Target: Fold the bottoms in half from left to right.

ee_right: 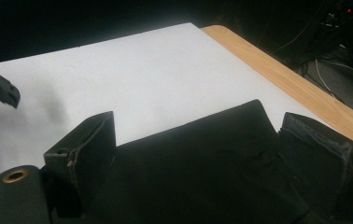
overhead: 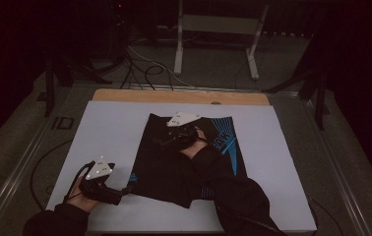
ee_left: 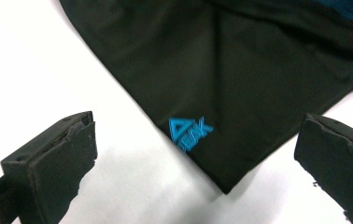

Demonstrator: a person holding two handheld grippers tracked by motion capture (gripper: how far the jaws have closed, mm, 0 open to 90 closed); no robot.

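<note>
black foam-faced jaws of the left gripper (ee_left: pixel 193 158) are spread wide, nothing btwn them but white sheet, w/ the near-left corner of the black shorts (ee_left: pixel 221 79) pointing down into the gap. not touching the cloth. a blue logo (ee_left: pixel 190 133) sits just inside that corner. in the high view the left gripper (overhead: pixel 125 189) is near the front-left corner of the white sheet (overhead: pixel 110 128), just beside the shorts' hem corner, the left hand (overhead: pixel 83 191) around its handle.

right gripper (ee_right: pixel 195 154) also spread, jaws standing either side of the shorts' far-left corner, hovering over or on the cloth; can't tell if they touch. in the high view it sits over the upper middle of the shorts (overhead: pixel 174 167), grey plate on top, dark sleeve (overhead: pixel 233 196) coming in from the front edge.

shorts lie flat mid-sheet, slightly right of centre, blue stripe print (overhead: pixel 226 137) on their right side. wooden table edge (overhead: pixel 174 96) shows past the sheet's far edge.
</note>
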